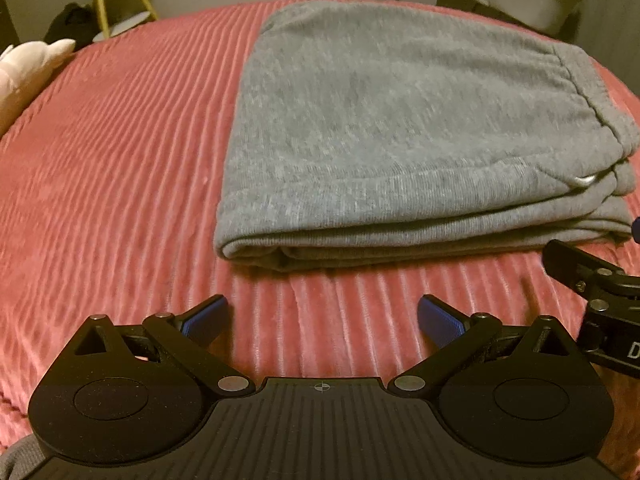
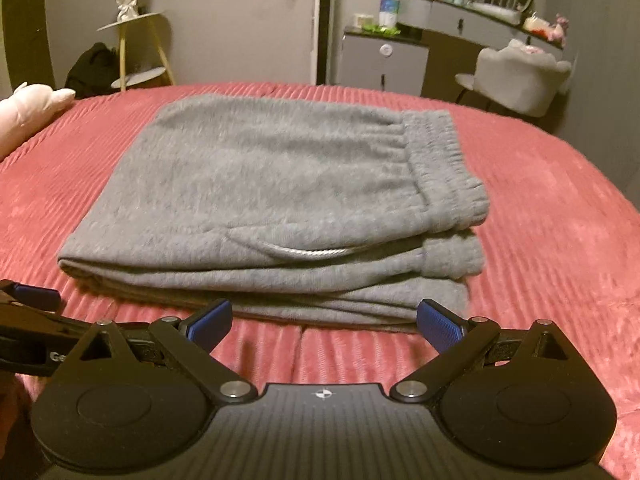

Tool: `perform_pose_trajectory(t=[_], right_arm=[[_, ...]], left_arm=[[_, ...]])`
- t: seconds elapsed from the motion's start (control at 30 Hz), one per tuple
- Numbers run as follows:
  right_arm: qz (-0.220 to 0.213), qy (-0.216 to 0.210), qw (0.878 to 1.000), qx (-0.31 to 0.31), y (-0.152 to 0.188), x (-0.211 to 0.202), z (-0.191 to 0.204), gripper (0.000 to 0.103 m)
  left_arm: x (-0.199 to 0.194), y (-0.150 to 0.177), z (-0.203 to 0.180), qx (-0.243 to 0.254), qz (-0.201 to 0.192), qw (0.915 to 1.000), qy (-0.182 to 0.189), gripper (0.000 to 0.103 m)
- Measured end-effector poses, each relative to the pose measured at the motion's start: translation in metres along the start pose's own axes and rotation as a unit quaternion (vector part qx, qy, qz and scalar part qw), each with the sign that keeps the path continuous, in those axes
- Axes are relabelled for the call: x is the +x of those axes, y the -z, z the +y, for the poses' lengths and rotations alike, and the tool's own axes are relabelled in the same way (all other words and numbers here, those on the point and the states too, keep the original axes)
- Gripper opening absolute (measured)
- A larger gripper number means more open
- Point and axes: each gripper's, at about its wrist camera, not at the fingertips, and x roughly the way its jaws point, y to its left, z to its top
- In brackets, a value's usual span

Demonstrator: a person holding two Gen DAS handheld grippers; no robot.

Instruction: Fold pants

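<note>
Grey pants lie folded into a flat stacked bundle on the pink ribbed bedspread, about mid-bed. Elastic waistband at the right end, folded edge at the left; long axis runs left-right across the bed, layered edges facing near. A drawstring loop shows on the near side.

Left gripper sits near the bundle's left corner, fingers spread wide, holding nothing, just short of the cloth. Right gripper is beside it on the right, fingers also wide apart and empty, tips close to the bundle's near edge; touching or not, cannot tell.

Pale pillow far left; grey chair and dresser beyond the bed.
</note>
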Motion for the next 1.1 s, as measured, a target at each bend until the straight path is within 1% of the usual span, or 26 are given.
perform_pose_trajectory(t=[0.03,0.13,0.27,0.43,0.67,1.1], right_arm=[[0.003,-0.002,1.0,-0.001,0.0002,0.0014,0.0008,0.099],[0.01,0.014,1.0,-0.012,0.0012,0.0045,0.0041,0.099],[0.018,0.014,1.0,0.003,0.0014,0.0063,-0.001,0.099],[0.016,0.023,1.0,0.006,0.0018,0.0057,-0.0034,0.099],[0.016,0.031,0.999,-0.005,0.0028,0.0053,-0.0012,0.099],[0.017,0.032,0.999,-0.006,0.0028,0.0043,-0.0018,0.099]], left_arm=[[0.0,-0.0002,-0.0007,0.002,-0.001,1.0,-0.001,0.103],[-0.0001,0.0,-0.0015,0.005,-0.003,1.0,-0.002,0.103],[-0.0001,-0.0004,-0.0008,0.004,-0.005,1.0,0.002,0.103],[0.0003,0.0013,-0.0021,0.008,-0.009,0.9999,0.004,0.103],[-0.0009,0.0038,-0.0009,0.004,-0.013,0.9999,0.006,0.103],[-0.0013,0.0031,-0.0001,0.007,-0.013,0.9999,0.006,0.103]])
